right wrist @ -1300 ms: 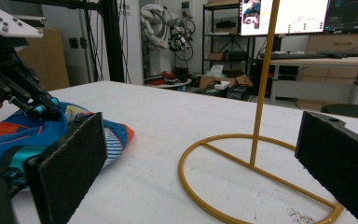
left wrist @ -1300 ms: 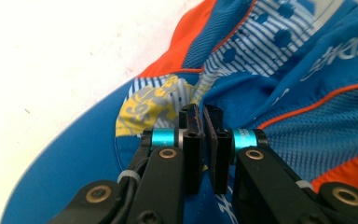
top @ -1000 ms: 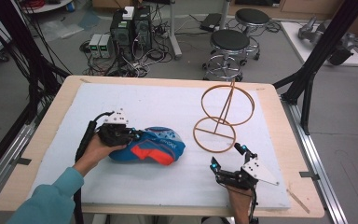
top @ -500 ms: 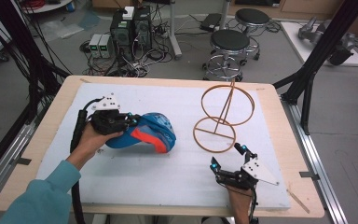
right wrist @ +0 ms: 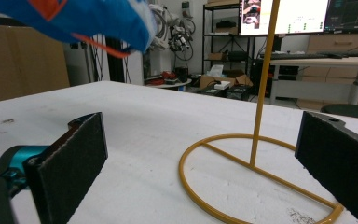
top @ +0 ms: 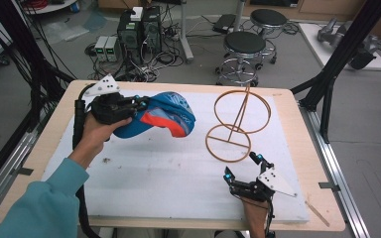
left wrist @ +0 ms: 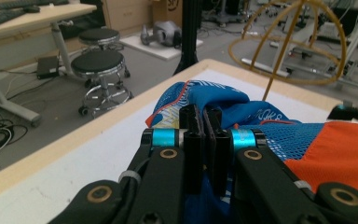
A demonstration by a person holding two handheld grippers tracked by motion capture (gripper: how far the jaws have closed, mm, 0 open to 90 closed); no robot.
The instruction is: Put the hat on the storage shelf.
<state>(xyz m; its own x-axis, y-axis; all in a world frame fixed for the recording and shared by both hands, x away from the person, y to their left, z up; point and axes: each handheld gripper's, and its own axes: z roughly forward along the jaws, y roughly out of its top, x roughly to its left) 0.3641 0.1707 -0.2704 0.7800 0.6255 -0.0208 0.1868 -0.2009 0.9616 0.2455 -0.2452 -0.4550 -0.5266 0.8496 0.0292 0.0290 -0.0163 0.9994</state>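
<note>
A workshop floor strewn with cables, two round stools (top: 244, 43) and a pair of computer towers (top: 140, 27) is seen behind a wooden table (top: 297, 111) covered by a white foam sheet (top: 154, 173). Toward the right side of the sheet a yellow wire stand (top: 238, 124) is set — a flat ring base on the foam, an upright rod, and a larger ring tilted at the top.

At the left of the high view the left gripper (top: 138, 104) is held above the sheet by a hand in a teal sleeve (top: 44, 203). Its jaws are pressed together on the edge of a blue and orange cap (top: 161, 115), which is carried clear of the foam, hanging out to the right of the gripper and well apart from the stand. In the left gripper view the two black jaws are seen clamped on the blue fabric of the cap (left wrist: 223, 100), with orange mesh to the right and the stand beyond it.

The right gripper (top: 242, 165) is held low at the near right of the sheet, just in front of the stand's base ring — its jaws are spread wide, with nothing between the pads (right wrist: 74, 154).
</note>
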